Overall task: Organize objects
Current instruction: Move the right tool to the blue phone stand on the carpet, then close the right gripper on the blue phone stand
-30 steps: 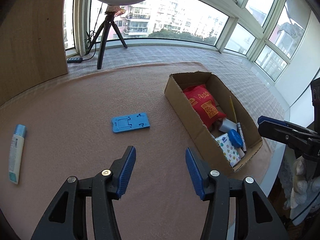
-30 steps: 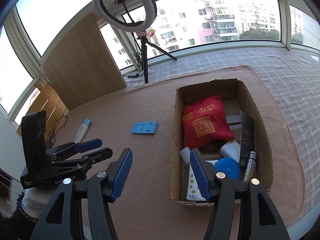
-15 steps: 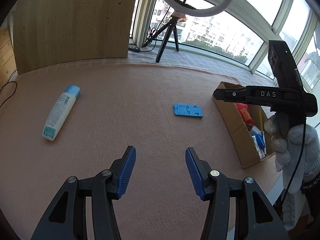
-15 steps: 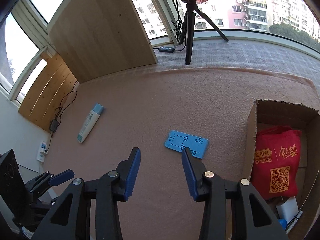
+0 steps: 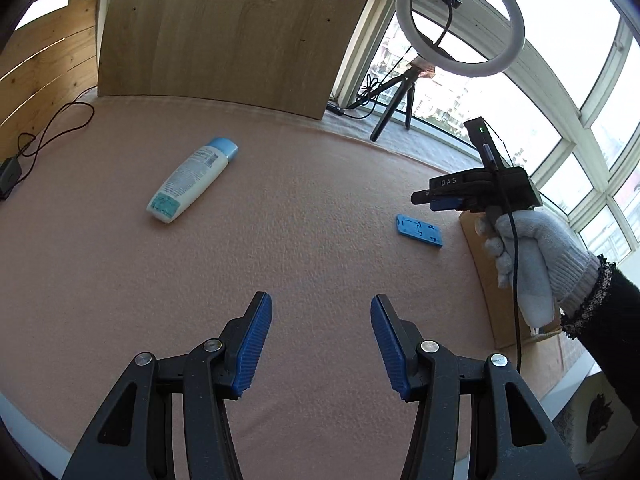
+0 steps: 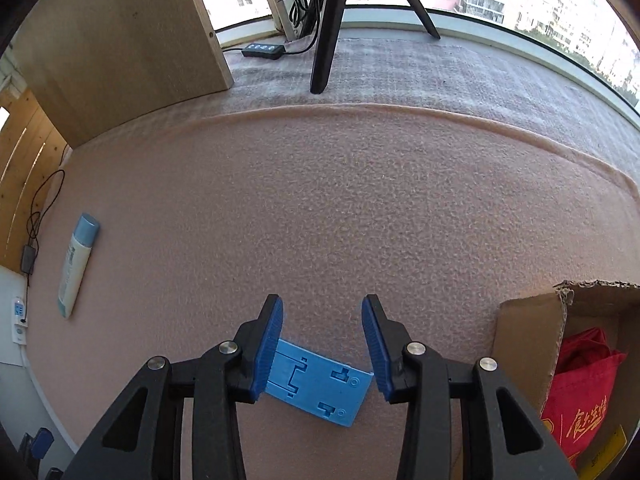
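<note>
Pink mat (image 6: 360,220): right hand-held gripper (image 6: 322,344) (spread) straddles blue plate (image 6: 316,388).

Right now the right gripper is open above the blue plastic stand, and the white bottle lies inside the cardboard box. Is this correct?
Not quite. The white bottle lies on the pink mat, far from the cardboard box, as the left wrist view shows. The rest holds: the right gripper is open above the blue plastic stand.

Behind your pink mat (image 5: 304,240), a ring light (image 5: 460,24) on its tripod (image 6: 328,20), a wooden board (image 5: 232,28) beside the windows (image 5: 592,92), a power strip (image 6: 264,50), a loose cable (image 5: 52,128) at left
</note>
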{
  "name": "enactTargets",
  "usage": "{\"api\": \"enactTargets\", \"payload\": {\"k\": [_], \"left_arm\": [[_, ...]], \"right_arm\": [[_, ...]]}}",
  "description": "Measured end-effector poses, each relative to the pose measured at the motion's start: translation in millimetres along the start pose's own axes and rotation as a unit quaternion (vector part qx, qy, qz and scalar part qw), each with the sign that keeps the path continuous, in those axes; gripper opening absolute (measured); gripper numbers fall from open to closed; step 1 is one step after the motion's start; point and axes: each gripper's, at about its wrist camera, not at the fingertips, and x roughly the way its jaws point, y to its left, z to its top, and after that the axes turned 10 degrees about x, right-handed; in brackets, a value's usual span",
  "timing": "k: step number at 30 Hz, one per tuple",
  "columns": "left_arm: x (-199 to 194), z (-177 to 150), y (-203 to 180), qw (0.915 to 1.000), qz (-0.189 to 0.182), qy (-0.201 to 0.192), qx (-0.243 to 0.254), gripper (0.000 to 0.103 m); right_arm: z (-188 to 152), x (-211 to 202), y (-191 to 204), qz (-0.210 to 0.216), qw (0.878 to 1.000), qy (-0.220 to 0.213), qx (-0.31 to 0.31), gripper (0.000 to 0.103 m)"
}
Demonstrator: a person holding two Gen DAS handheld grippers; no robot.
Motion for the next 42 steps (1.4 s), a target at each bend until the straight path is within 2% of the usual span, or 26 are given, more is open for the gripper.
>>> {"api": "enactTargets", "payload": {"k": [5,11,20,25,36,42], "left_arm": [[-6.3,-7.7,14.0,0.9997,0.007,-0.006,-0.023,0.055],[-9.9,-11.4,16.3,0.9996,0.008,-0.006,-0.025,0.055],[-7.1,-7.9,18.5,0.9997,0.001,-0.005,-0.022,0.055],[-6.6,-7.7,23.0,0.9998,0.0,-0.001,-0.022,0.055],[11.6,-6.6,19.6,0.9995,-0.017,0.024,-0.008,0.055],[23.8,-0.9,16.1,0.9991,-0.024,0.035,-0.001,0.055]], "right_arm": [[3.9,15.6,4.6,-0.01,1.0,0.019,-0.008,0.038],[3.1,14.8,4.8,-0.013,0.999,0.027,-0.022,0.038],[-9.6,6.4,-21.2,0.038,0.997,0.054,0.031,0.038],[-23.7,0.7,-19.8,0.056,0.996,0.06,0.04,0.038],[-53.2,-3.4,-7.8,0.082,0.994,0.067,0.035,0.038],[-78.4,-3.2,14.2,0.067,0.997,0.039,0.008,0.033]]}}
